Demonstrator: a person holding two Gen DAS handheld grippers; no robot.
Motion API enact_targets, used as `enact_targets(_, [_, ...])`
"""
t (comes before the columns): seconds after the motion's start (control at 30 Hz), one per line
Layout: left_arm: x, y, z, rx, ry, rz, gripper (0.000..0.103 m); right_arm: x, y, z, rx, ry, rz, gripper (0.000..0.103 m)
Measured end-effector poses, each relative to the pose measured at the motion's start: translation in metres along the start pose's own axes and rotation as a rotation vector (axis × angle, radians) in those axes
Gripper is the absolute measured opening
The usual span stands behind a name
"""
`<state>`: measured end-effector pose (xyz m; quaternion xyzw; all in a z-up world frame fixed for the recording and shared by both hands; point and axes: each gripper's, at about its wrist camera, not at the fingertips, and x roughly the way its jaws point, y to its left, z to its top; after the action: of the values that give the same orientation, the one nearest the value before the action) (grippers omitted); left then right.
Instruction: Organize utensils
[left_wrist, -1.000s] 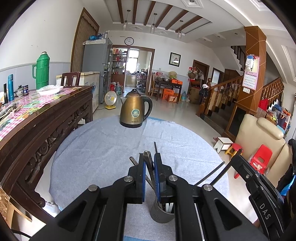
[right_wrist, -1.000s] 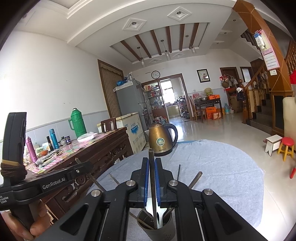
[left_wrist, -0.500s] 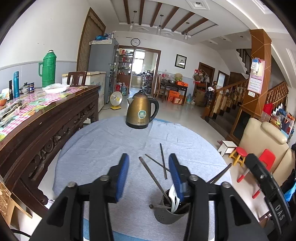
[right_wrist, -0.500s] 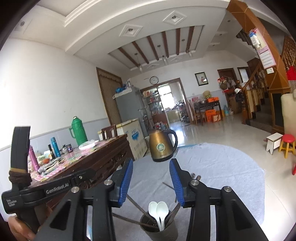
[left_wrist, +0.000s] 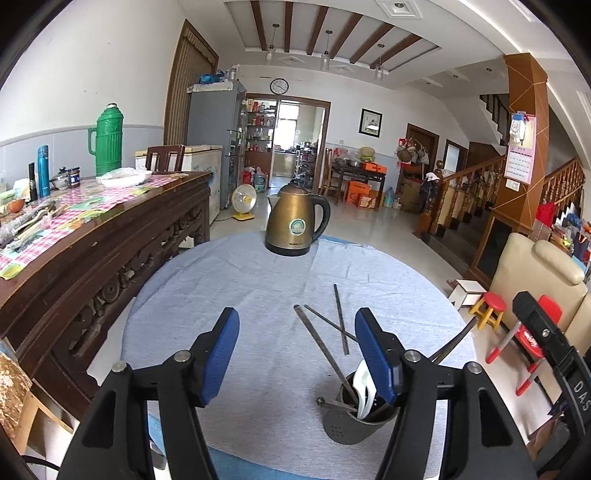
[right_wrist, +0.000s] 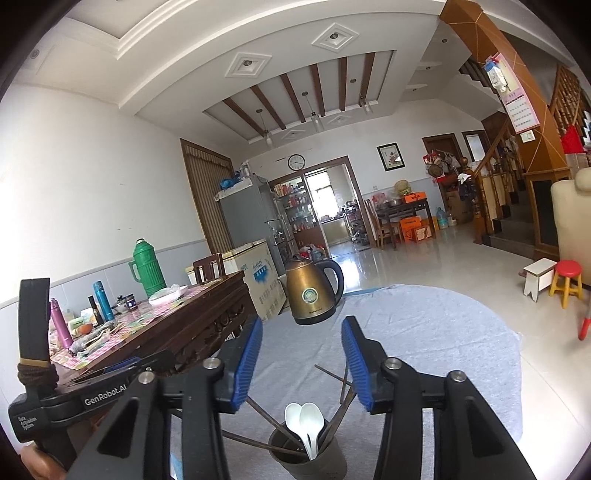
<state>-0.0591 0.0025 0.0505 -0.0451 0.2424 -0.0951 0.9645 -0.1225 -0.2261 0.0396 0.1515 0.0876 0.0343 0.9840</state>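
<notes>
At the near edge of the round table, the grey utensil cup sits upright on the blue-grey cloth, holding two white spoons and several dark metal chopsticks that fan outward over the rim. Left gripper: jaws wide apart, nothing between the blue pads; a second ago they were pinched together on a chopstick over the cup, half a second ago already parted, now spread further. The cup sits low and right in the left wrist view, partly behind the right-hand pad. Right gripper: same story, jaws apart and empty, whereas a second ago it was clamped on a single upright chopstick that has since gone into the cup. In the right wrist view the cup is dead centre below the fingers, spoon bowls up. Both cameras have lifted and backed off a bit, so more of the cloth shows. Further out, the brass-coloured electric kettle stands at the far edge of the table, unchanged. Left of the table, the carved wooden sideboard carries a green thermos and clutter. Beyond that: fridge, doorway, wall clock.
</notes>
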Motion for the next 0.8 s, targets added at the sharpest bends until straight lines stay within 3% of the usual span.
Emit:
enact_targets(0.4, [-0.009,-0.003,-0.01,0.044,-0.004,0.054,0.076,-0.016,-0.019,0.004,0.032,-0.031,-0.046,0.052])
enact_targets(0.8, [-0.025,0.005,-0.015,0.046,0.006,0.088,0.078,-0.033,-0.027,0.013,0.053,-0.041,-0.068,0.054])
